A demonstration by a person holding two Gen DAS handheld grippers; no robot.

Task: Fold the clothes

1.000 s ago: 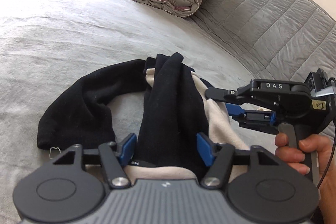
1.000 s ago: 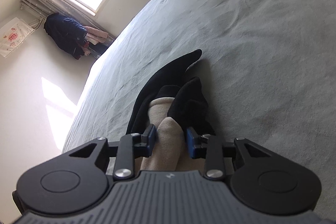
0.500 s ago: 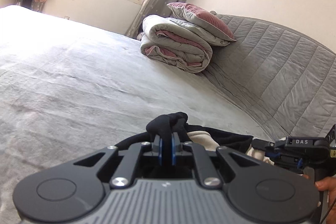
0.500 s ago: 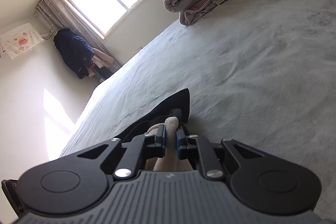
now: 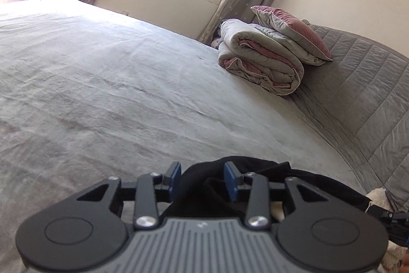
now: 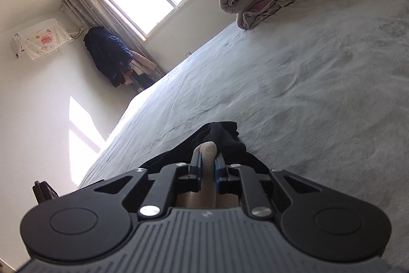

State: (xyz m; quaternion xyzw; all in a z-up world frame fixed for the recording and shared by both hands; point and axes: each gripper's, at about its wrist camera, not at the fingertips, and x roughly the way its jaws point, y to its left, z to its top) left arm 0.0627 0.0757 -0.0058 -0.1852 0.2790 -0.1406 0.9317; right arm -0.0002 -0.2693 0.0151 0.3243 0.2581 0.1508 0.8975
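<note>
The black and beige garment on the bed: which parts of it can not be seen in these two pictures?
- Left wrist view: the left gripper body hides the near part of the garment; the right edge cuts off its beige lining.
- Right wrist view: the right gripper covers everything nearer than the pinched beige fold. The garment's full shape stays unknown.
- The right gripper is cut off by the frame edge.

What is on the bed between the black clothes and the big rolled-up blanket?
Nothing: the left wrist view shows only bare grey bed cover between the black garment and the rolled blanket.
</note>
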